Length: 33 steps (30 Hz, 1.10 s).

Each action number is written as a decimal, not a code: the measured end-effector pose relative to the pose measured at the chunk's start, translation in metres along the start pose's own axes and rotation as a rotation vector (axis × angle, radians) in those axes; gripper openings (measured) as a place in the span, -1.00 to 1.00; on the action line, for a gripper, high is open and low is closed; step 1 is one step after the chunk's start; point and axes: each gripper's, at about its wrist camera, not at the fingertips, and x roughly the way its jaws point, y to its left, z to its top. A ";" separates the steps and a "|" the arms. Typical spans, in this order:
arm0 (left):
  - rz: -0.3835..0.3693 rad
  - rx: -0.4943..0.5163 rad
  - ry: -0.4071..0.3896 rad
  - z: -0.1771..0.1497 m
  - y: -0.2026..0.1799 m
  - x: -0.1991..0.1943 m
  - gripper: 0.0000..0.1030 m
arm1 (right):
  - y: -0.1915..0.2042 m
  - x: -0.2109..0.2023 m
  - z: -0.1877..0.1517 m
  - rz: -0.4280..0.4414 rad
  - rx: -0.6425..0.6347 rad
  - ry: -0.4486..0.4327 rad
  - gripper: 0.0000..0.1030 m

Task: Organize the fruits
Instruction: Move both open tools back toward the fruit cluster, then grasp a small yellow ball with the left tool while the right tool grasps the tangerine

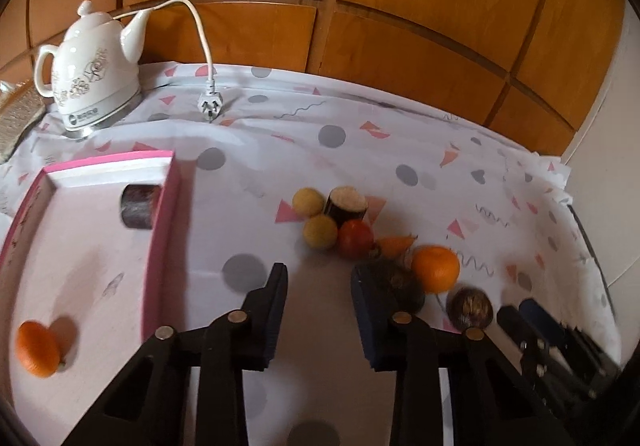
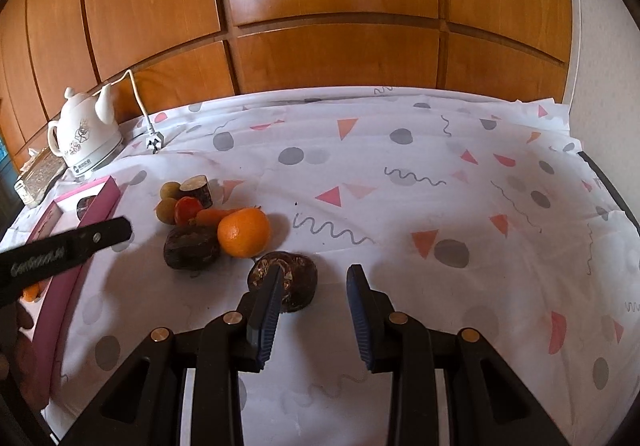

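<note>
A pink box (image 1: 160, 230) lies at the left and holds an orange (image 1: 38, 348) and a dark cylinder piece (image 1: 138, 206). A fruit pile sits mid-table: two yellow balls (image 1: 308, 202), a sugarcane piece (image 1: 347, 204), a tomato (image 1: 355, 238), a carrot (image 1: 396, 244), an orange (image 1: 436, 268) and two dark brown fruits (image 2: 191, 246) (image 2: 296, 278). My left gripper (image 1: 320, 286) is open and empty, hovering just in front of the pile. My right gripper (image 2: 314, 288) is open and empty, its left finger over the nearer dark fruit.
A white kettle (image 1: 90, 74) with its cord and plug (image 1: 209, 104) stands at the back left, next to a woven box (image 1: 18, 118). Wooden panelling (image 2: 320, 26) backs the table. The patterned cloth (image 2: 440, 206) stretches to the right.
</note>
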 end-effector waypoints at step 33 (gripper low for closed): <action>-0.083 -0.069 0.016 0.012 0.006 0.044 -0.59 | 0.036 0.062 0.030 0.235 -0.172 0.088 -0.18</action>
